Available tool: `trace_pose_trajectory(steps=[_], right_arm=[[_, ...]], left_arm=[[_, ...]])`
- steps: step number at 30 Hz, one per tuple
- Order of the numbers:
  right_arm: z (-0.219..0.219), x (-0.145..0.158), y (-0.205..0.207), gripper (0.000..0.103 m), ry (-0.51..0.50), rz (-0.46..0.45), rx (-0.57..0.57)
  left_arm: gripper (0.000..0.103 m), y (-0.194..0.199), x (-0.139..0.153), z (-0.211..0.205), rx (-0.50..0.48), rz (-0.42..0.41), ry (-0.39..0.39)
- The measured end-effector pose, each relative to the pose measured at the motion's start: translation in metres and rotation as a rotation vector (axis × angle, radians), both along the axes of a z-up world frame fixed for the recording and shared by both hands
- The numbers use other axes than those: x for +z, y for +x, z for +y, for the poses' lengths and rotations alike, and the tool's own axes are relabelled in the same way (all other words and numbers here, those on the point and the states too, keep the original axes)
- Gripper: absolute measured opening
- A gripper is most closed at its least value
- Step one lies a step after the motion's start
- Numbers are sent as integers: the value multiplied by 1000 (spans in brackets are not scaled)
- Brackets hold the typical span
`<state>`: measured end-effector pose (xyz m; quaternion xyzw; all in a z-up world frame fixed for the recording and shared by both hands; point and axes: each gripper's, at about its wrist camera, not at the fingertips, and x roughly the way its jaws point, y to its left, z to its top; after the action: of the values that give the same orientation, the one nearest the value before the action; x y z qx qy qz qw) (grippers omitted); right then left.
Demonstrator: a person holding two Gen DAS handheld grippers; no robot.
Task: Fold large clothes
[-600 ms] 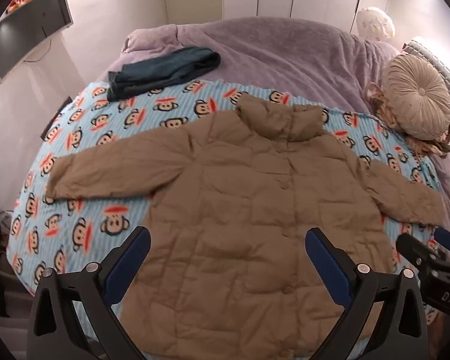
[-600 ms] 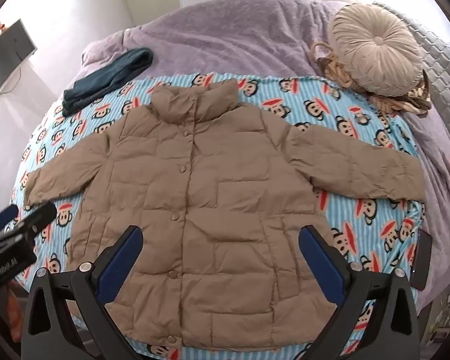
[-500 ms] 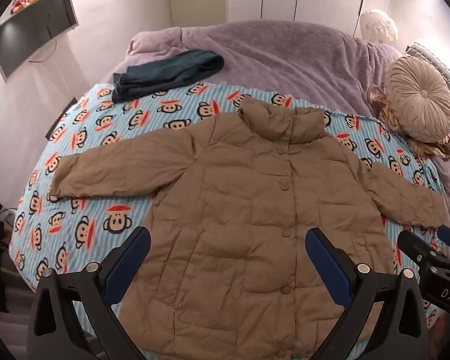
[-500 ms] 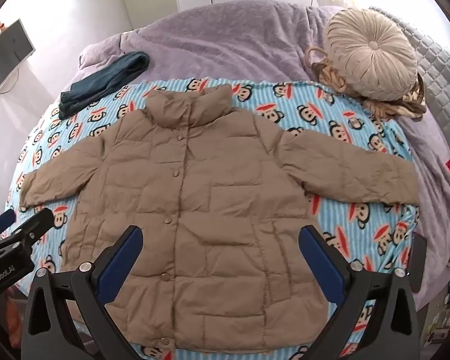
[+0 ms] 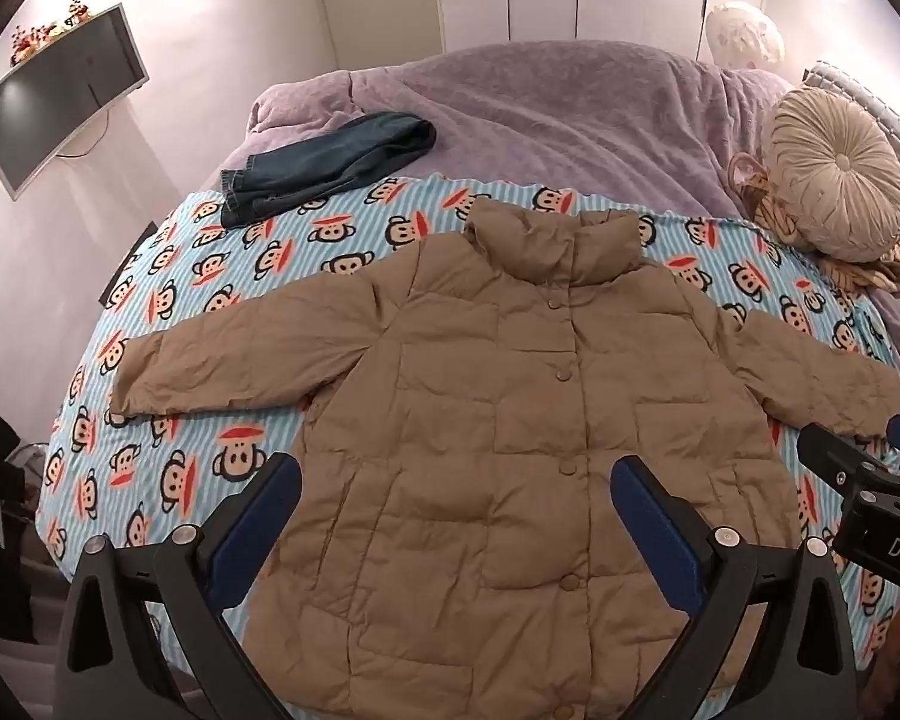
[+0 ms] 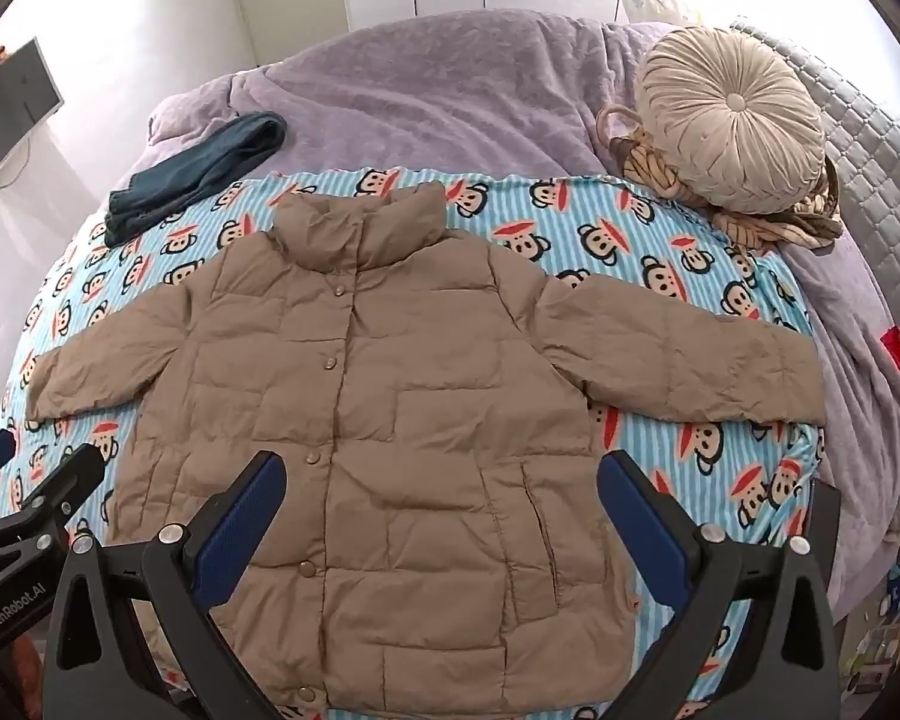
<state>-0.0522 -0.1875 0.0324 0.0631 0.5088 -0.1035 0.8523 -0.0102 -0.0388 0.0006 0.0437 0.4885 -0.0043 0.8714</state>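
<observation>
We are holding the left gripper [image 5: 456, 504] and the right gripper [image 6: 441, 495] above the hem of the tan puffer jacket [image 5: 528, 438], the fingers of both spread wide and gripping nothing. The jacket is lying flat and buttoned, front up, on the monkey-print sheet [image 5: 210, 276] on the bed, sleeves stretched out to either side. Folded dark jeans [image 5: 330, 162] are resting beyond its collar, well apart, and a round beige cushion [image 6: 732, 126] is sitting near the far right corner.
</observation>
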Motion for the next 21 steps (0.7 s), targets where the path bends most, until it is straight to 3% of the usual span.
trace_pose_trajectory(steps=[21], right_arm=[[-1, -4, 0, 103, 2, 7, 1]], left_arm=[[103, 2, -5, 5, 7, 3, 5]])
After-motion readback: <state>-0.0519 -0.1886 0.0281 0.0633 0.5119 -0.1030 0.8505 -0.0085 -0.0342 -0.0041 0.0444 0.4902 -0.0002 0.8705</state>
